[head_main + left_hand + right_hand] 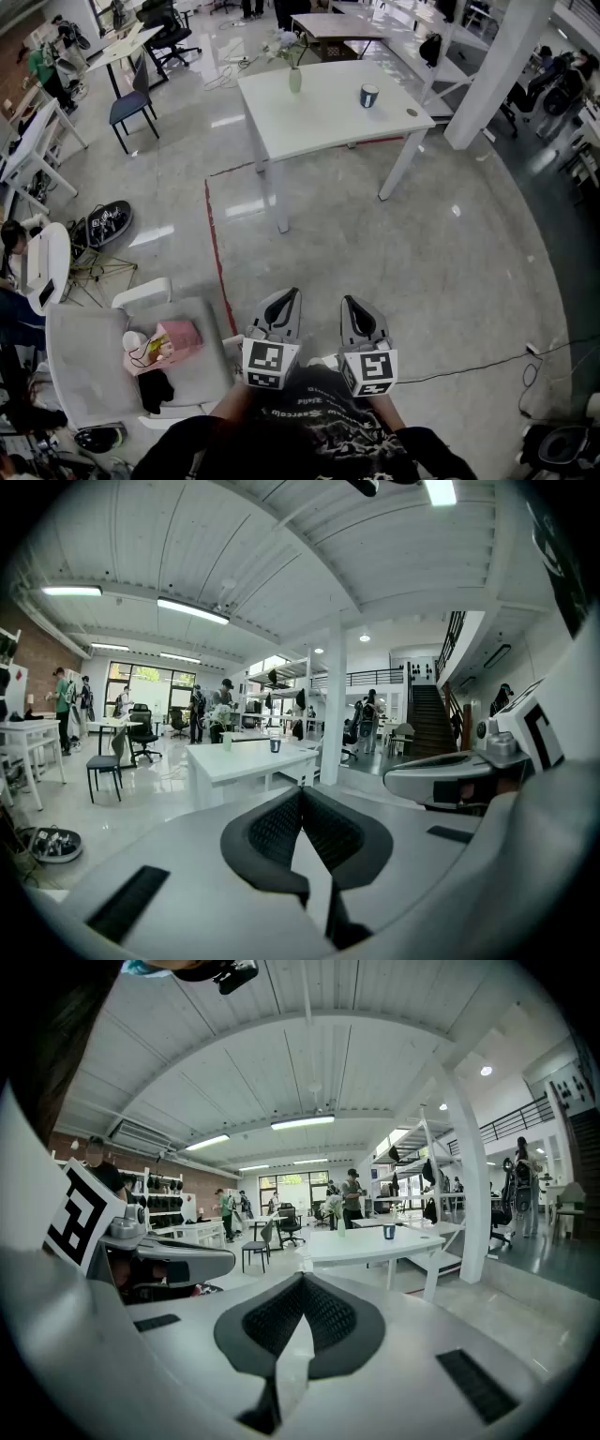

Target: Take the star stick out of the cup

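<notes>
Nothing begun — left gripper and right gripper are hanging closed, empty, well apart from the cup.

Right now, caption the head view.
Left hand-held gripper and right hand-held gripper, shut, face a white table bearing a cup.

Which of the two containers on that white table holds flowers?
The pale vase near the far edge of the table, left of the dark cup. Flowers rise from its neck, none from the cup.
</notes>
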A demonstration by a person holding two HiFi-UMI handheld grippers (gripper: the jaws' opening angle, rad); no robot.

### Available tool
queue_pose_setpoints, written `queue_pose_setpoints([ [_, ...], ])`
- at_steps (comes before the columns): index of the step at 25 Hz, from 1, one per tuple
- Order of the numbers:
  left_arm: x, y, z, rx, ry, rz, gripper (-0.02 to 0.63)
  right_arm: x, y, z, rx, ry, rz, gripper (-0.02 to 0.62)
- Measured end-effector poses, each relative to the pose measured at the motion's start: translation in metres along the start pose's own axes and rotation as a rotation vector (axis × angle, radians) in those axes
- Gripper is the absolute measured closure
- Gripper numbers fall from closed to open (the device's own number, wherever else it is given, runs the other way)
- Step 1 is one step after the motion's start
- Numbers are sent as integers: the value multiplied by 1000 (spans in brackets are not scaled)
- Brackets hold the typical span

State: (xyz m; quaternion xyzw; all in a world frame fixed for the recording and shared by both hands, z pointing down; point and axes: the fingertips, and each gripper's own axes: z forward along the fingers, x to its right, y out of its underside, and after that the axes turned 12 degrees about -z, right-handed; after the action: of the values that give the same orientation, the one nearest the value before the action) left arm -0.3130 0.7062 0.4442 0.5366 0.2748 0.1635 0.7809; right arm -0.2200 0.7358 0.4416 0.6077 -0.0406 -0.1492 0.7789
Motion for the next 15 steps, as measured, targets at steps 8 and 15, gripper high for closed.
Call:
queue_pose_setpoints([
  [8, -28, -8, 12, 16, 41, 4, 588, 0, -1, 28, 15, 49, 23, 587],
  [15, -63, -15, 22, 10, 92, 18, 588, -10, 1, 62, 17, 91, 70, 586],
])
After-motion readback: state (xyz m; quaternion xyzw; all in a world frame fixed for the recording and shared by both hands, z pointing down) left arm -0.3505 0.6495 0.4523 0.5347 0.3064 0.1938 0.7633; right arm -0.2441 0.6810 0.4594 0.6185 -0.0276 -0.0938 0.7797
